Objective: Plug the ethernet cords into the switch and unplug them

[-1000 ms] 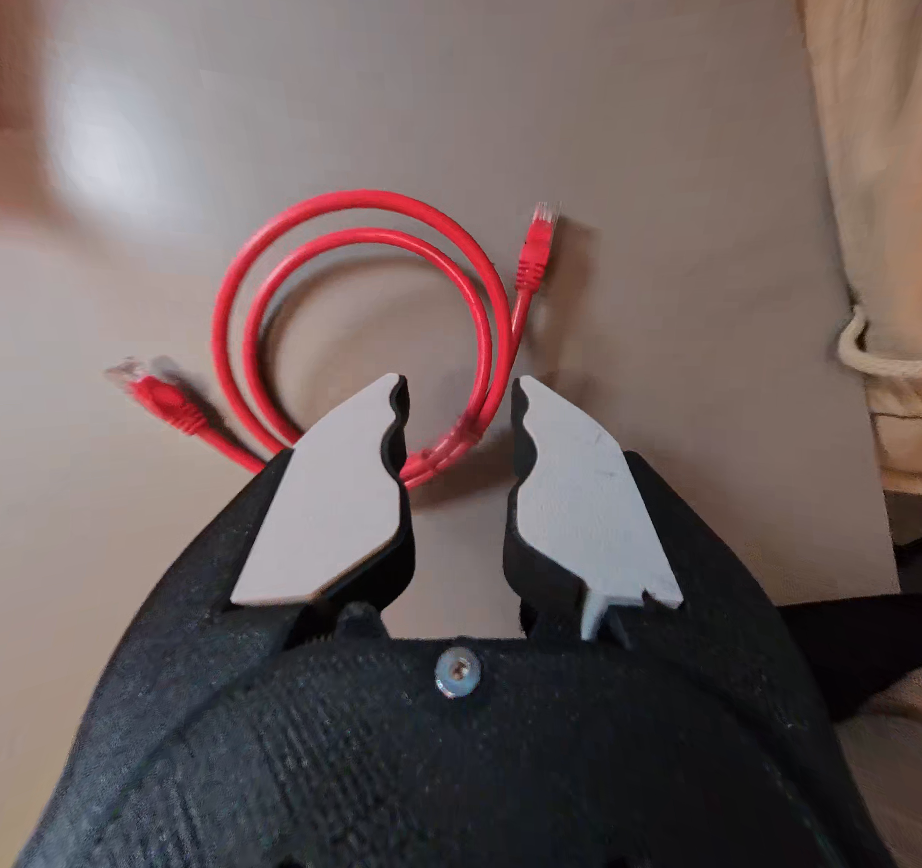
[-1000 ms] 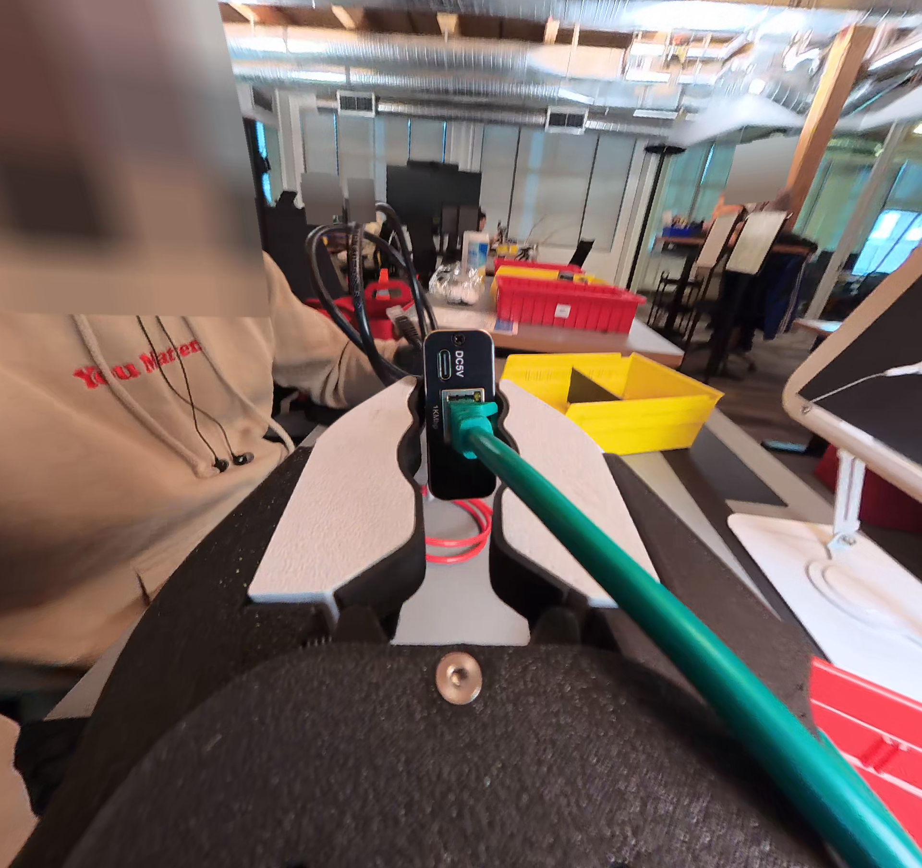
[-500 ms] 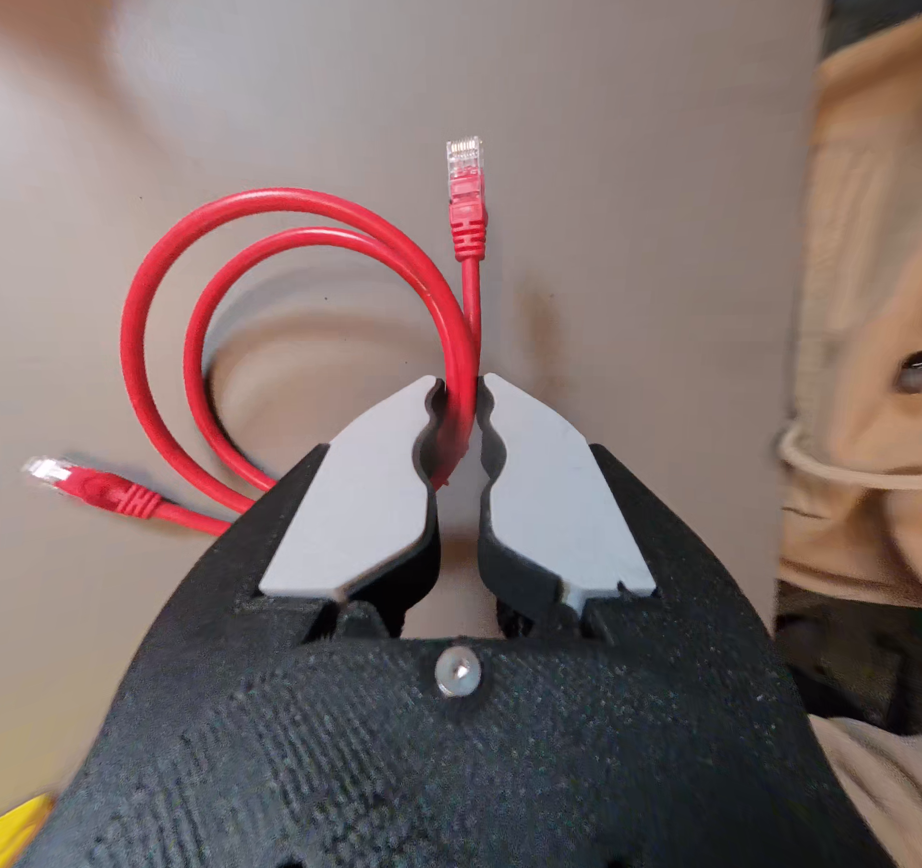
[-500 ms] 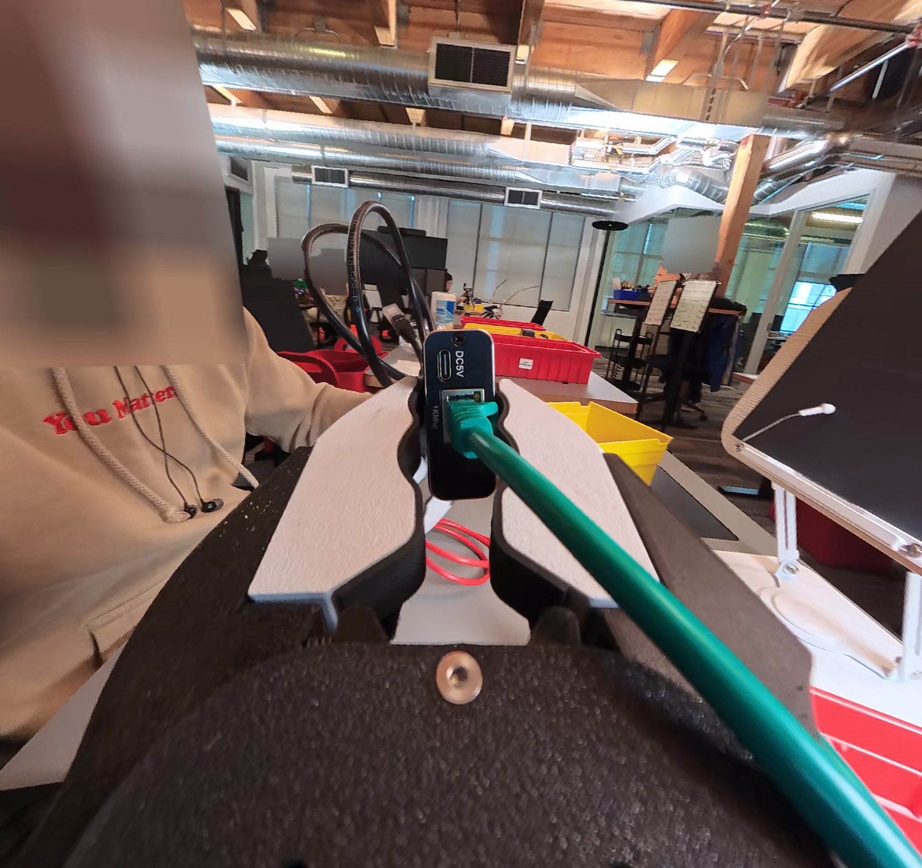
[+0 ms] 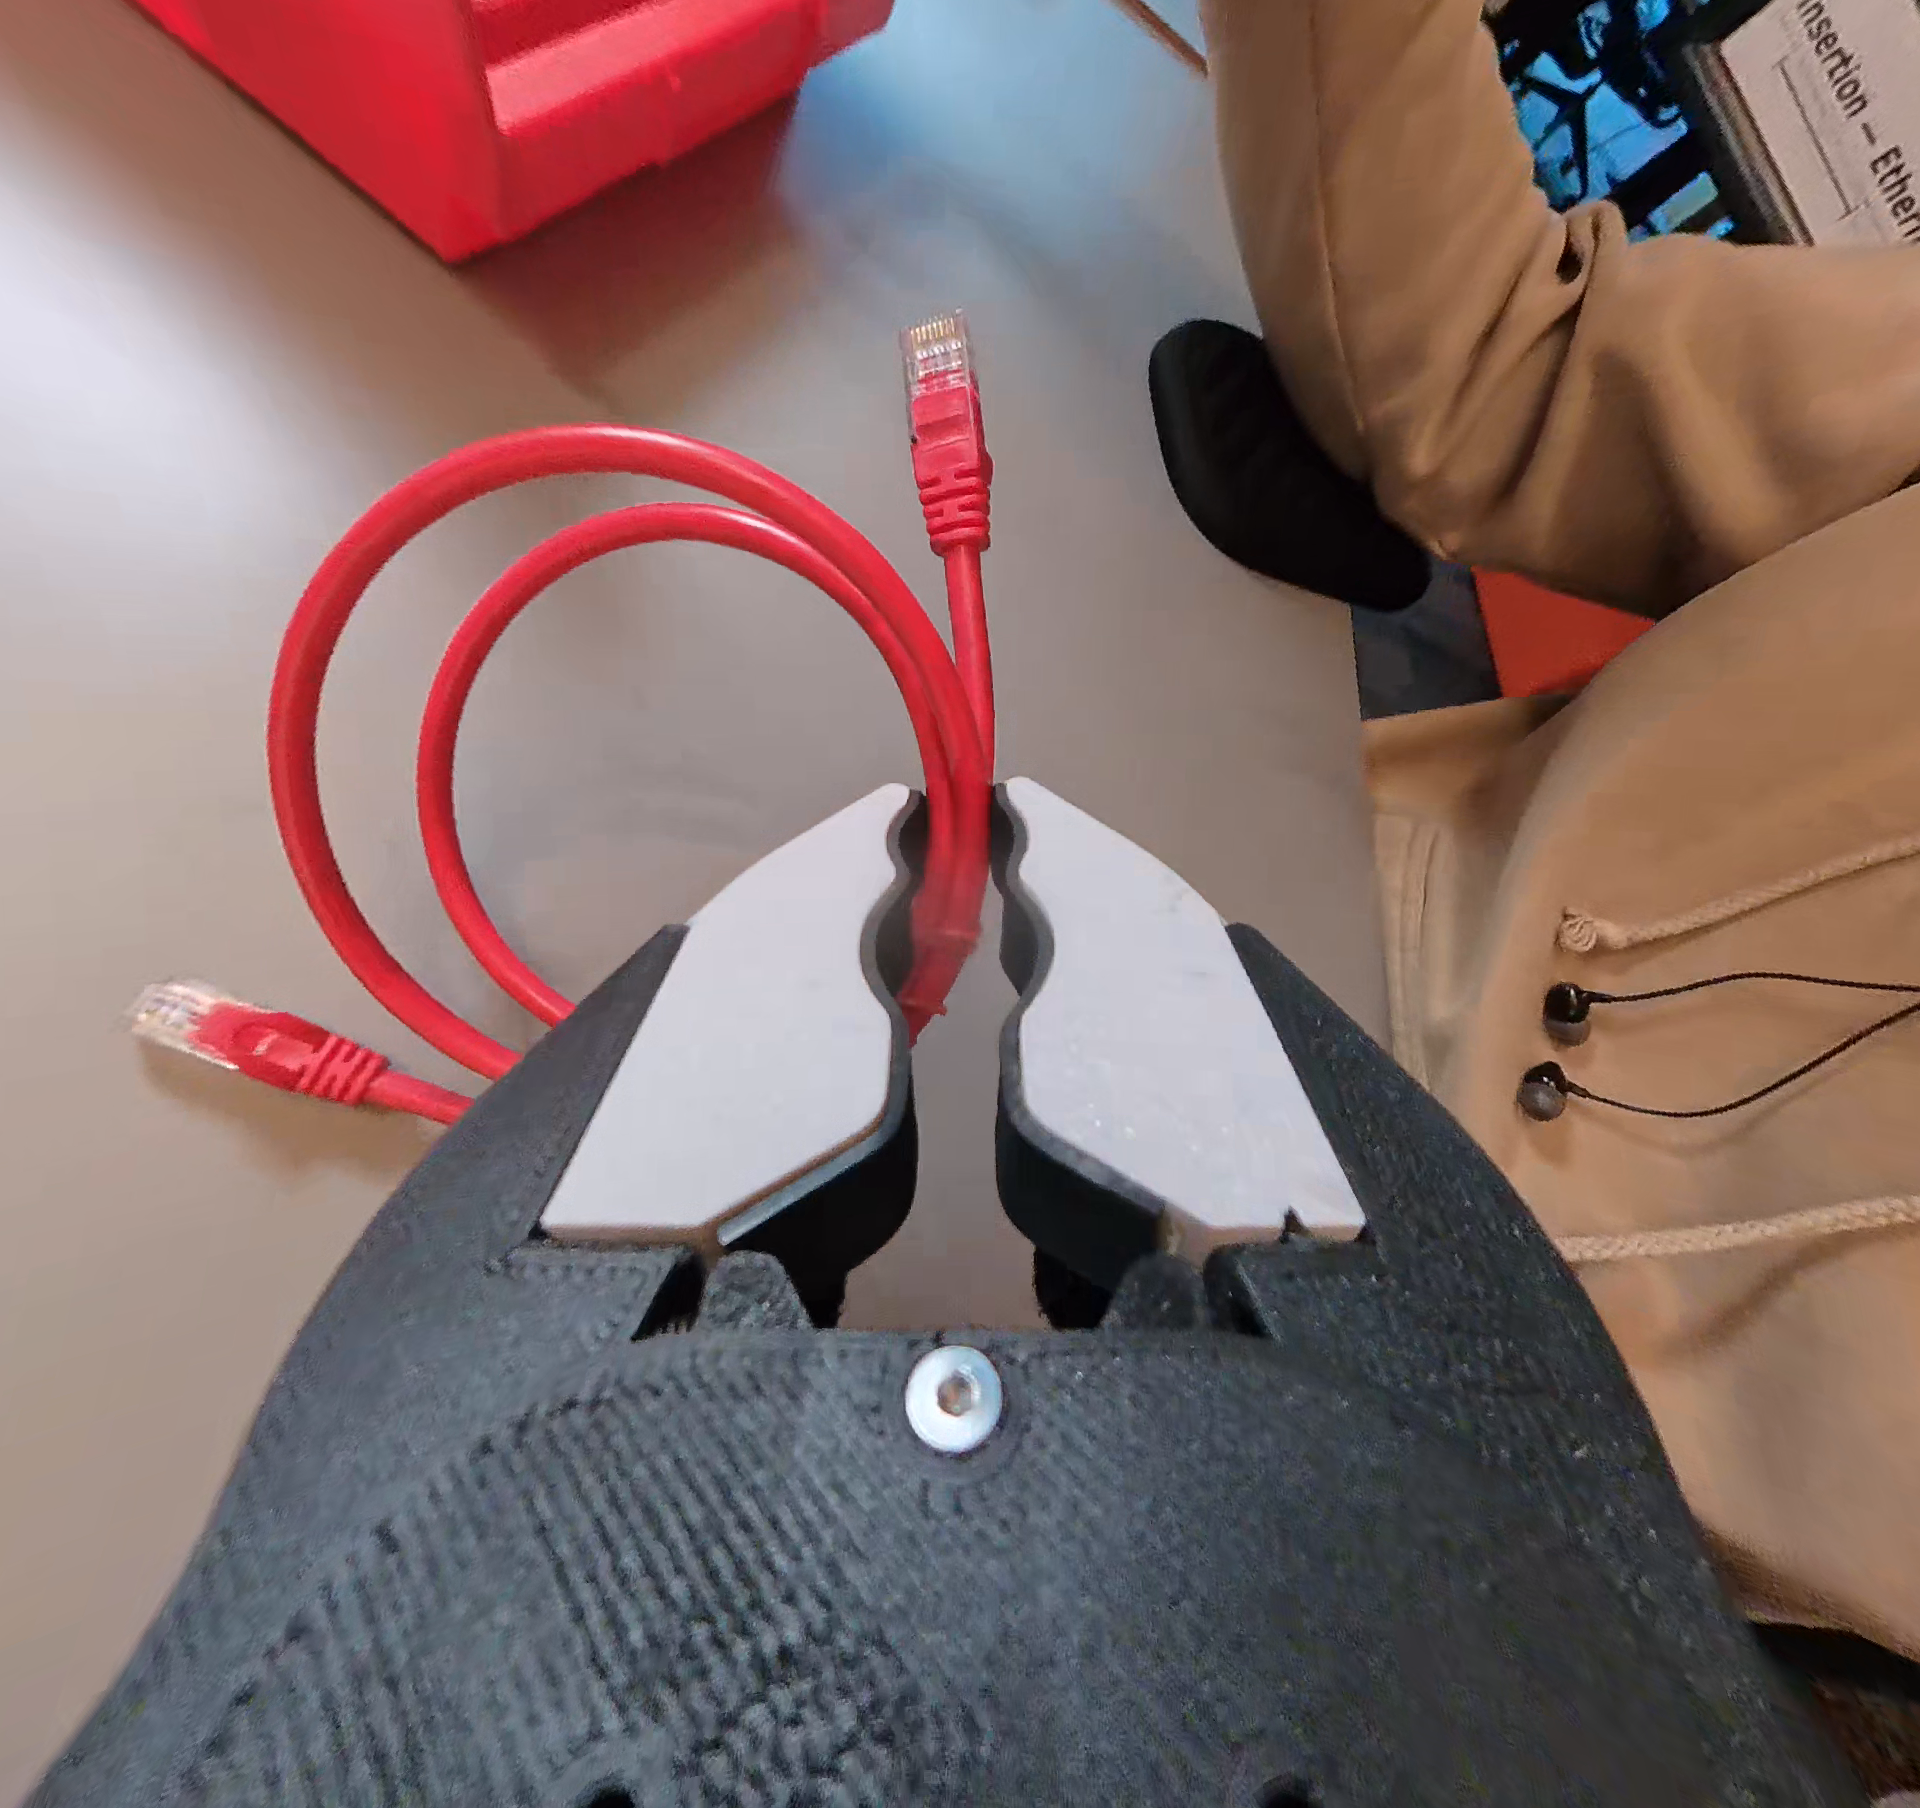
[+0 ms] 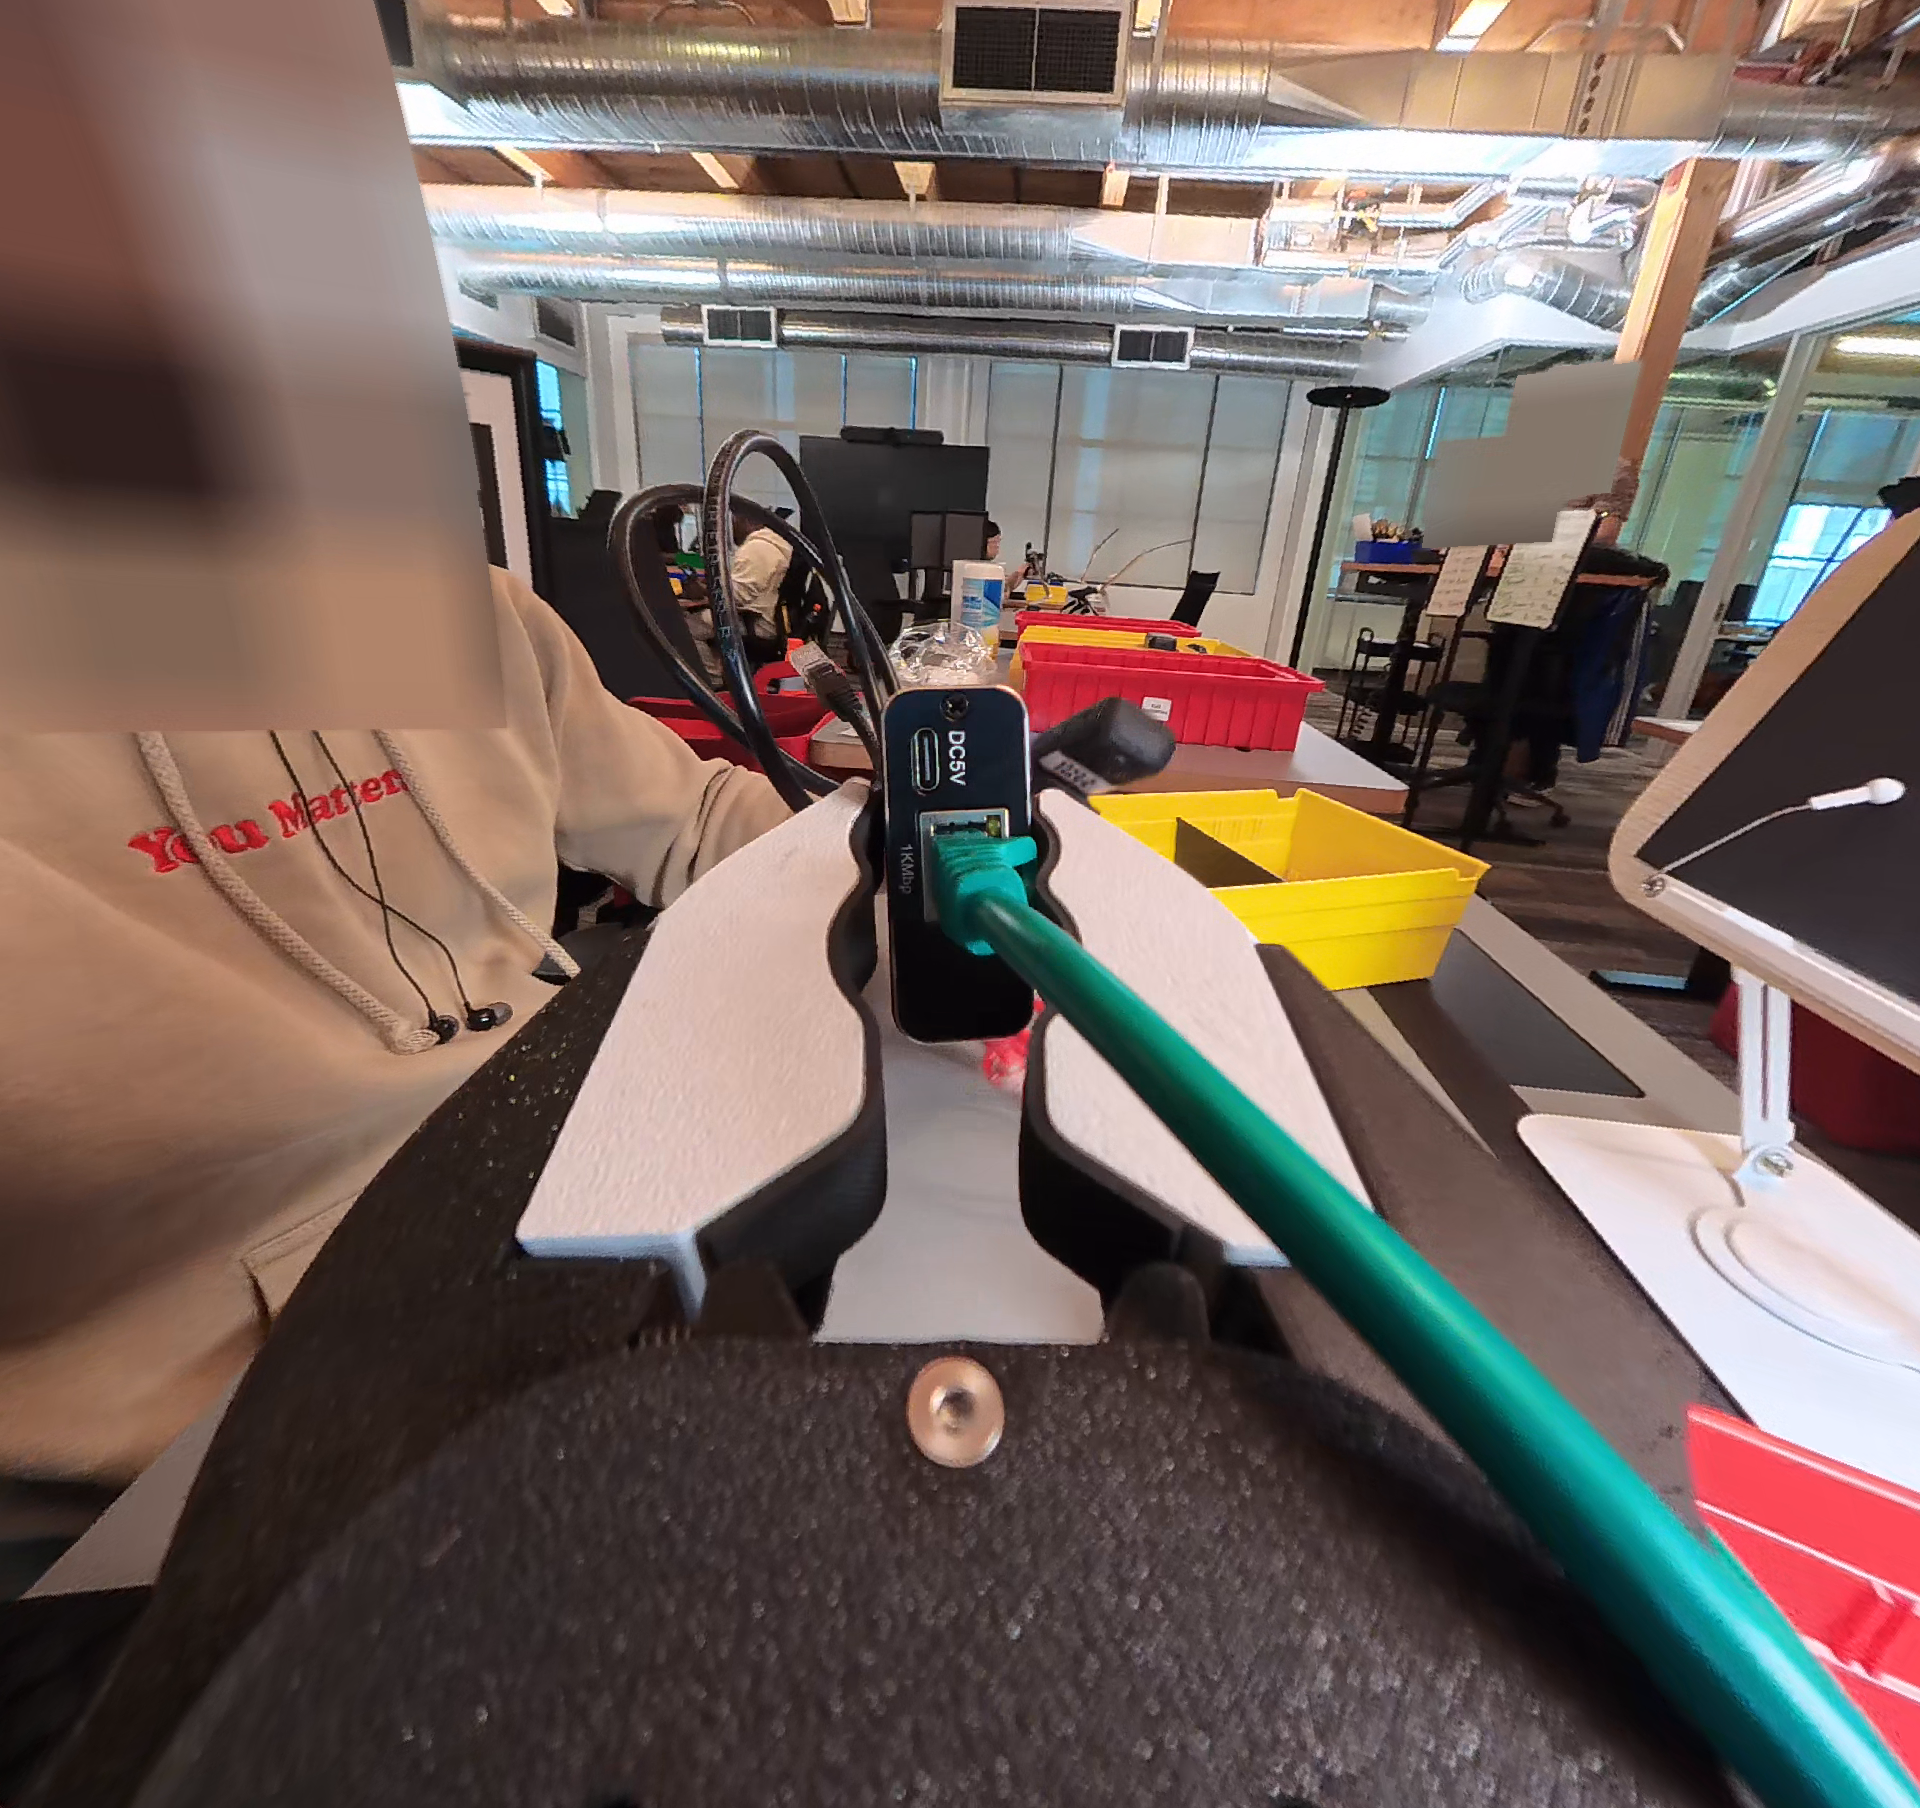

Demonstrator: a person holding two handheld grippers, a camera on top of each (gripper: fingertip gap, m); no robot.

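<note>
A: Between the jaws of the left gripper (image 5: 954,802), what sits there?

B: The red ethernet cord (image 5: 343,719), pinched where its loops cross. One plug (image 5: 943,408) stands up beyond the fingertips; the other plug (image 5: 249,1041) lies off to the left over the grey worktop (image 5: 156,408).

A: And the right gripper (image 6: 951,802)?

B: Clenched on the switch (image 6: 956,969), a small dark block held upright. A green ethernet cord (image 6: 1351,1270) is plugged into its port and runs back toward the camera. Black cords (image 6: 727,595) loop up behind it.

A: Any containers?

B: A red bin (image 5: 499,44) beyond the red coil; I can't tell what is in it. From the right wrist view, a yellow bin (image 6: 1340,885) with a dark divider stands to the right, and red trays (image 6: 1164,688) farther back, contents unclear.

A: Anything in the way?

B: A person's beige sleeve (image 5: 1455,252) reaches in right of the upright plug, and a white stand (image 6: 1756,1208) holds a tilted board at the far right.
</note>
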